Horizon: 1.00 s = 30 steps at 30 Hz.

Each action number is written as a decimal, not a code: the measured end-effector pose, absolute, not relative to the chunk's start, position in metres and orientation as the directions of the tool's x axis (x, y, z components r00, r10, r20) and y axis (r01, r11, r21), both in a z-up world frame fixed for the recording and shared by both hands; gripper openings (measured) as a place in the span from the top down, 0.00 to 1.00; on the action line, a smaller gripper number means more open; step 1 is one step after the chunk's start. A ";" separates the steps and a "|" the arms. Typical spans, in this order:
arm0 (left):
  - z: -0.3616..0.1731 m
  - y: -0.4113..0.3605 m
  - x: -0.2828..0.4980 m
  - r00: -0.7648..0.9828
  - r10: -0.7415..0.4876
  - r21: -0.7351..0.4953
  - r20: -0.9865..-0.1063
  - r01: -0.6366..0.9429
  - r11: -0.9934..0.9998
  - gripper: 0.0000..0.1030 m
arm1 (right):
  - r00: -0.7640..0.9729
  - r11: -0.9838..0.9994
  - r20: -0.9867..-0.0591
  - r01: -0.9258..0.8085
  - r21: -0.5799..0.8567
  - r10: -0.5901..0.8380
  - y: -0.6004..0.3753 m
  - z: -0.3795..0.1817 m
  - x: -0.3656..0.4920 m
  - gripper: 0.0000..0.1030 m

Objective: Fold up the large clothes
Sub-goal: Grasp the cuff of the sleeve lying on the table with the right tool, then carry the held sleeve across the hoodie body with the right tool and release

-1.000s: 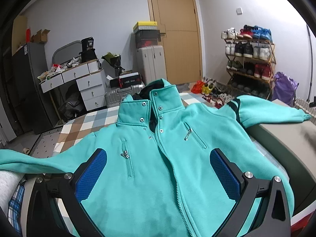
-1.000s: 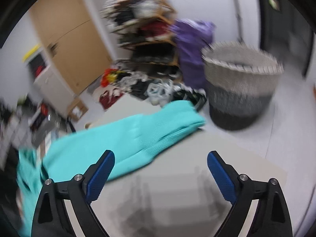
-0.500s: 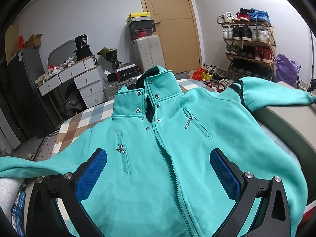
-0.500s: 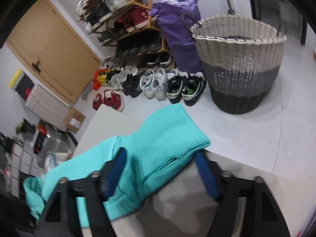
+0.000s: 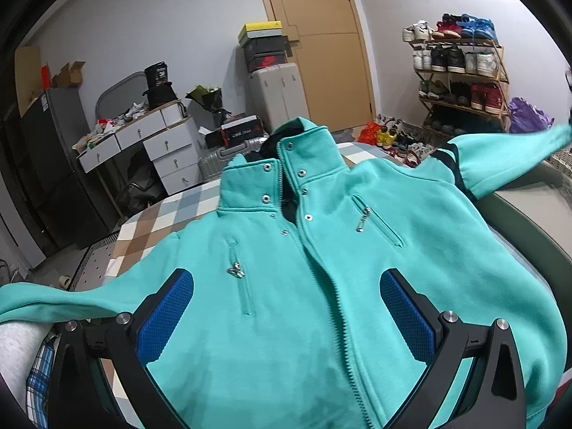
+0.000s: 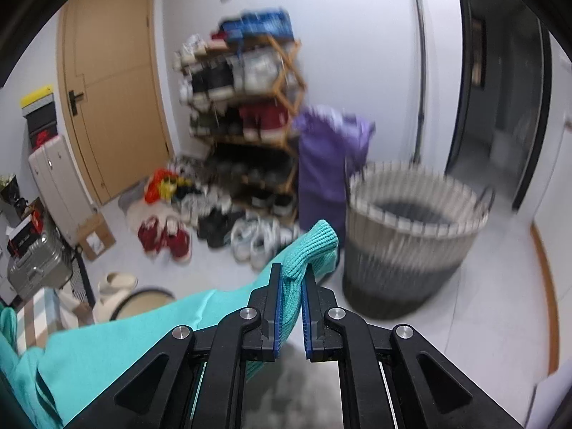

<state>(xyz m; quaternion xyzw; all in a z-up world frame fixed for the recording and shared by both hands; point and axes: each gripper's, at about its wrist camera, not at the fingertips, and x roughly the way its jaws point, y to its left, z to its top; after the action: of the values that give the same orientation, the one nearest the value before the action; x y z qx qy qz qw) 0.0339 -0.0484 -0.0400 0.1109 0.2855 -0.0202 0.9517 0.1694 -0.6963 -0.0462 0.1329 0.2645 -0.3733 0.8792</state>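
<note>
Teal jacket (image 5: 321,286) flat, zipped; sleeve cuff (image 6: 311,246) lifted.

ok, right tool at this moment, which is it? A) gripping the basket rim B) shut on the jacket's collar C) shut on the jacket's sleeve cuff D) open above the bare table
C. In the right wrist view the right tool has its blue pads pressed on the ribbed teal sleeve cuff, lifted clear, with the basket well behind it.
</note>
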 end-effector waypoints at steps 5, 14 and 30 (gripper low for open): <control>-0.037 -0.028 0.035 0.843 0.055 0.196 -0.535 0.061 0.979 0.01 | 0.599 0.688 -0.464 0.725 -0.032 -0.652 -0.661 0.014 0.196 0.92; -0.019 0.051 0.042 0.844 0.174 0.122 -0.508 -0.130 0.984 0.01 | 0.867 0.904 -0.340 0.417 0.094 -0.364 -0.522 0.127 0.208 0.92; -0.011 0.181 0.019 0.796 0.351 -0.145 -0.493 -0.473 0.869 0.01 | 0.792 0.936 -0.501 -0.270 0.228 0.350 -0.151 0.076 0.273 0.92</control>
<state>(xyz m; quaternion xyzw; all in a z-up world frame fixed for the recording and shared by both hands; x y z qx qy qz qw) 0.0192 0.1814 -0.0105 -0.1315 0.2321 0.2197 0.9384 0.2727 -0.1508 0.0756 0.0722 0.2777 0.1642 0.9437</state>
